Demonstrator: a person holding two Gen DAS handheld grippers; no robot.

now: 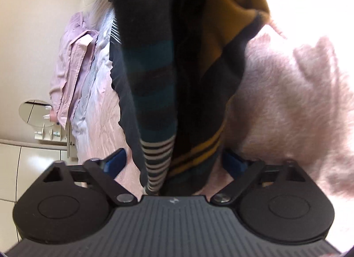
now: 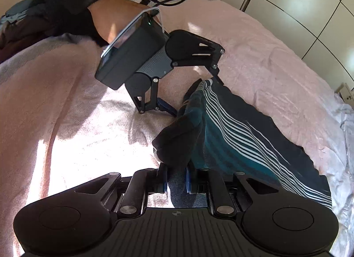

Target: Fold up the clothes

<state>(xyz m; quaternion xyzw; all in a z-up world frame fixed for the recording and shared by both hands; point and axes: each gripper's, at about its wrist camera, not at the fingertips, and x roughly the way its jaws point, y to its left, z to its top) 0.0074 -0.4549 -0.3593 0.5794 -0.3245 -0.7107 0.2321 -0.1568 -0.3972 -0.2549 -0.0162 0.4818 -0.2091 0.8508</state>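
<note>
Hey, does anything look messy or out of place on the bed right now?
Yes. The striped sweater is bunched and twisted rather than flat on the pink blanket, and a rumpled pile of pink clothes sits at the bed's edge.

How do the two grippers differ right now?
The left gripper has its jaws spread wide around the striped garment, while the right gripper has its jaws nearly together, pinching dark cloth. The left is farther up the pink blanket; the right is nearer its edge. Both work the same garment.
</note>
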